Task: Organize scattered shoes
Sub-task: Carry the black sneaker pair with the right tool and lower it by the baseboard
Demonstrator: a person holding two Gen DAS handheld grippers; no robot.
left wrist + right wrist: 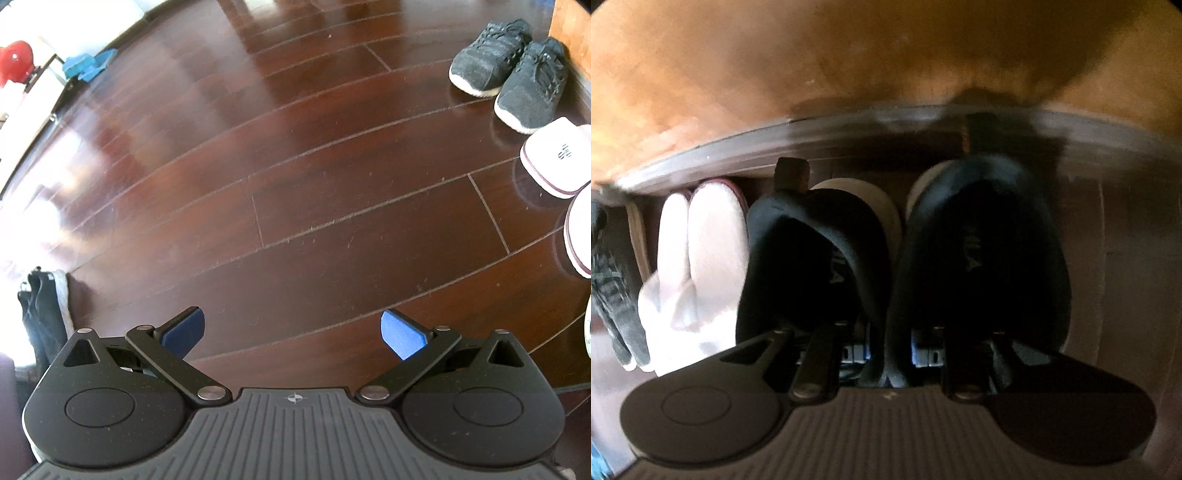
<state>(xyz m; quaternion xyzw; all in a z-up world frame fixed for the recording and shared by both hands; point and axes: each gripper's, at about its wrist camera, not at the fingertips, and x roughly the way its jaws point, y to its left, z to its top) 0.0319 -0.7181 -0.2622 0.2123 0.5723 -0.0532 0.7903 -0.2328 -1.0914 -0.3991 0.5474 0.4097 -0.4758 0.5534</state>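
Black slippers (905, 266) sit paired by the wall, right gripper (892, 352) jaws pinching their inner edges. Grey sneakers (513, 70) and white slippers (557, 158), upper right, look lined up already. Left gripper (293, 332) jaws are spread, holding nothing; little seems left.

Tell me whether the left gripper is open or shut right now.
Open. The left gripper has its blue pads spread wide apart, with only bare wood floor between them.
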